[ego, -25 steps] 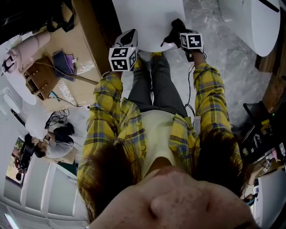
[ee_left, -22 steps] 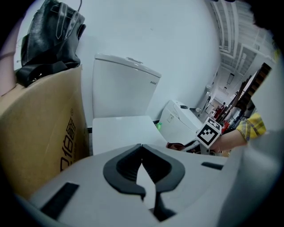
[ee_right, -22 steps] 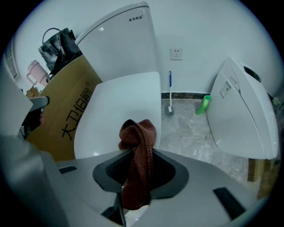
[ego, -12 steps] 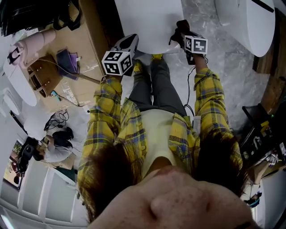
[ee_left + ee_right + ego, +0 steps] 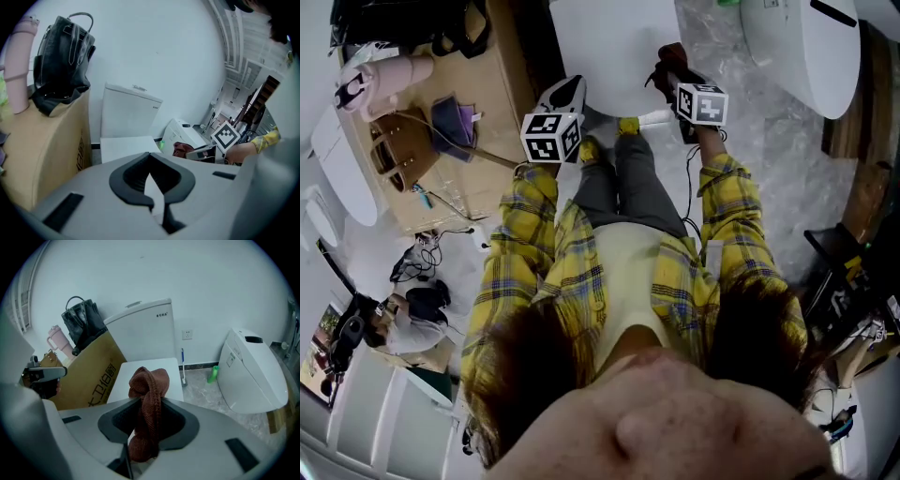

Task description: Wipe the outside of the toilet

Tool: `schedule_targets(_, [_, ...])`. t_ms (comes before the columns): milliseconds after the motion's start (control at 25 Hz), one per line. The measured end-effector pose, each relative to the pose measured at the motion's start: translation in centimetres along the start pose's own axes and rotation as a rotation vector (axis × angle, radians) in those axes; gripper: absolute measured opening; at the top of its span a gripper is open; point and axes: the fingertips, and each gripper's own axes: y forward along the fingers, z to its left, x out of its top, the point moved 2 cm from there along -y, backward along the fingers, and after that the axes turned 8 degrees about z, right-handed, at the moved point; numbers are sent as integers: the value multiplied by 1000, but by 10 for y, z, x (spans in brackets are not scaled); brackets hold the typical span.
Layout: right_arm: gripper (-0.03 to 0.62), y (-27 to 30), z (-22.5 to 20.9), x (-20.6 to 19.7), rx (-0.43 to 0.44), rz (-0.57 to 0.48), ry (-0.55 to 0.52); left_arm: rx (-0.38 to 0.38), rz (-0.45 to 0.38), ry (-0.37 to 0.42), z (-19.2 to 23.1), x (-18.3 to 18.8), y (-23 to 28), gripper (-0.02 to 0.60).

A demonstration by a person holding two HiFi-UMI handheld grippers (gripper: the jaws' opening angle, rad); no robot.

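Right now the right gripper has its jaws closed on a rust-brown ribbed cloth, which bunches up above the jaws and hangs in a lump below them. Whether the cloth touches anything else cannot be told. The left gripper has its jaws drawn in to a narrow sliver, with nothing between them.

Just ahead of both grippers is the toilet, white and clean-looking, its flat lid down and its boxy tank against the wall behind. In the head view the right gripper sits at the lid's right edge and the left gripper at its left front corner.

To the left of the left gripper stands a tall cardboard box with a black handbag and a pink bottle on top. To the right of the right gripper, across grey marbled floor, is a second white fixture, tilted. Between it and the toilet, a blue-handled brush leans at the wall and a green bottle stands on the floor. The wall is plain white, with a socket.
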Motion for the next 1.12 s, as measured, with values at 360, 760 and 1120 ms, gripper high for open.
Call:
schedule_targets(360, [126, -58, 44, 19, 2, -127, -37, 72, -86, 6, -3, 23, -50, 8])
schedule_targets(760, [125, -116, 82, 31, 4, -257, -48, 107, -164, -17, -5, 38, -93, 8])
schedule_targets(1120, [124, -163, 121, 27, 30, -389, -81, 147, -237, -8, -14, 46, -133, 8])
